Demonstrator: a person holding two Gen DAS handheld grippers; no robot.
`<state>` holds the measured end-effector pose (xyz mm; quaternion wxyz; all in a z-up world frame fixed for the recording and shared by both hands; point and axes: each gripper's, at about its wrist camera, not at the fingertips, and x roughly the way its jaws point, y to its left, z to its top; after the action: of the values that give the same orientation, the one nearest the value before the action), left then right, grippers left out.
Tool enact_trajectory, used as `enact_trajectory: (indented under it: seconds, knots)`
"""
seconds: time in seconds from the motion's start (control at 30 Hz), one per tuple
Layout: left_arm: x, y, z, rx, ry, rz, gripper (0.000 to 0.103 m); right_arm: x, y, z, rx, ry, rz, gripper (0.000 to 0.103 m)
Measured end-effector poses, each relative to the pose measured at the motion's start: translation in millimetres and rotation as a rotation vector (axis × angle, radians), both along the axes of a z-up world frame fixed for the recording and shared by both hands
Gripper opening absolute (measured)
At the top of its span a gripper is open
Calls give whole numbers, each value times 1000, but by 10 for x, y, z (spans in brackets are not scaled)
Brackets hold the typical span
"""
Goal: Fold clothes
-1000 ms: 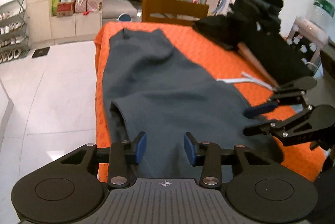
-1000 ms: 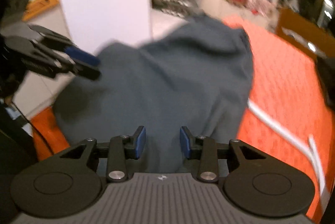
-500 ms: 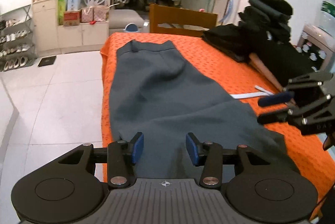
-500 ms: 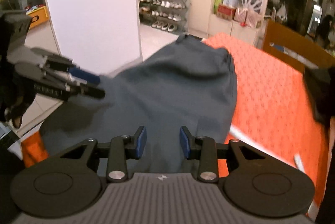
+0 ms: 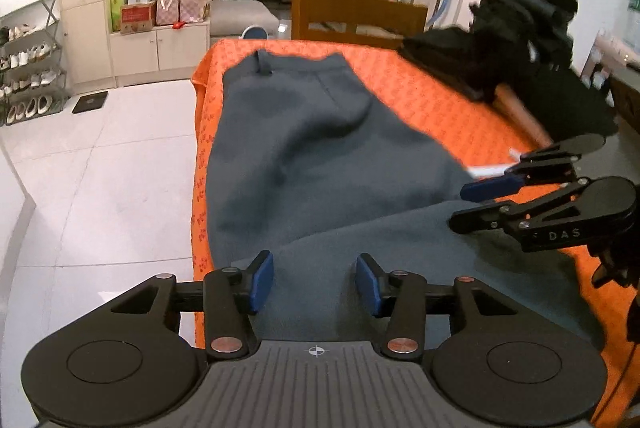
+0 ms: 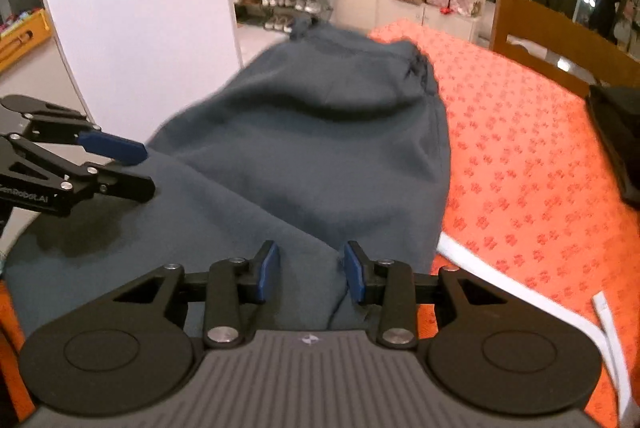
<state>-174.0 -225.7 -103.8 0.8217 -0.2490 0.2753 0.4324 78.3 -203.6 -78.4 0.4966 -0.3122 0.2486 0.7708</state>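
Right wrist: trousers [image 6: 304, 148] blurred, near end hidden.

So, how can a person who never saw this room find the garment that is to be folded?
Look at the table with the orange cloth. The grey-blue trousers lie along its left side, waistband at the far end. The other clothes, a black pile at the far right, are much darker.

- The trousers [image 5: 320, 164] are plain slate grey-blue.
- The table cover [image 6: 520, 156] is bright orange, dotted with small red motifs.
- Both the left gripper [image 5: 315, 282] and the right gripper [image 6: 311, 270] are black with blue pads.
- A strap [image 6: 520, 292] is white.
- The heaped clothes [image 5: 520, 40] are black.
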Motion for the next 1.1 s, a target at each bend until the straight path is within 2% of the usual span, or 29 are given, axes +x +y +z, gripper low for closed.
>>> enact_trajectory:
  seconds: [0.07,0.13,0.27,0.47,0.7,0.77,0.83,0.93,1.0,1.07,1.1]
  knots:
    - [-101,-77,83,5,-35,-9,60,105,-133,131,20,38,-1,46]
    - [-218,-182,146,-2,-62,-26,61,222,-308,230,32,69,2,52]
    - [-390,-443,180,-18,-53,-62,66,382,-693,317,11,103,36,56]
    - [-484,-805,141,-64,-23,-129,66,434,-1257,199,-66,126,106,58]
    - [-440,-1056,-40,-131,6,-188,65,310,-1652,-27,-107,74,170,58]
    - [-410,-1109,-102,-142,28,-215,56,263,-1696,-59,-98,78,199,57]
    - [-401,-1144,-150,-133,48,-223,55,196,-1728,-83,-83,60,230,57]
    - [-403,-1150,-197,-114,69,-235,49,94,-1733,-143,-60,10,264,54]
    - [-376,-1142,-229,-93,97,-252,40,49,-1693,-183,-40,-13,278,46]
    - [-378,-1124,-239,-79,111,-258,23,6,-1686,-160,-22,-22,307,31]
    - [-399,-1104,-215,-90,97,-255,22,-4,-1688,-126,-12,-21,316,27]
